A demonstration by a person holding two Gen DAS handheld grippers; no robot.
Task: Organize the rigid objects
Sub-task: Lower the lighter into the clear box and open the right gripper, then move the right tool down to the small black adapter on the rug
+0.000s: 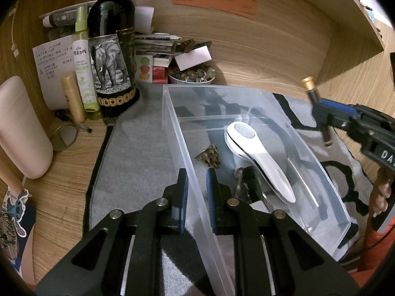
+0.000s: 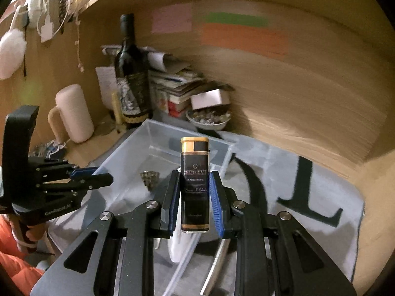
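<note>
A clear plastic bin (image 1: 172, 128) sits on a grey mat. Inside lie a white handheld device (image 1: 261, 162), a small patterned cone (image 1: 209, 157), dark keys (image 1: 249, 180) and a thin metal rod (image 1: 303, 182). My left gripper (image 1: 197, 182) is shut on the bin's near left wall. My right gripper (image 2: 194, 190) is shut on a black and gold lighter (image 2: 194, 185), held upright above the bin (image 2: 138, 145). The lighter also shows at the right of the left wrist view (image 1: 314, 103), in the right gripper (image 1: 323, 118).
A dark wine bottle (image 1: 111, 49), a green spray bottle (image 1: 84, 59), a gold tube (image 1: 72, 96), a pale mug (image 1: 22, 133), a bowl of beads (image 1: 192, 76) and stacked papers crowd the back left corner. A wooden wall stands behind. The mat (image 2: 308, 185) extends right.
</note>
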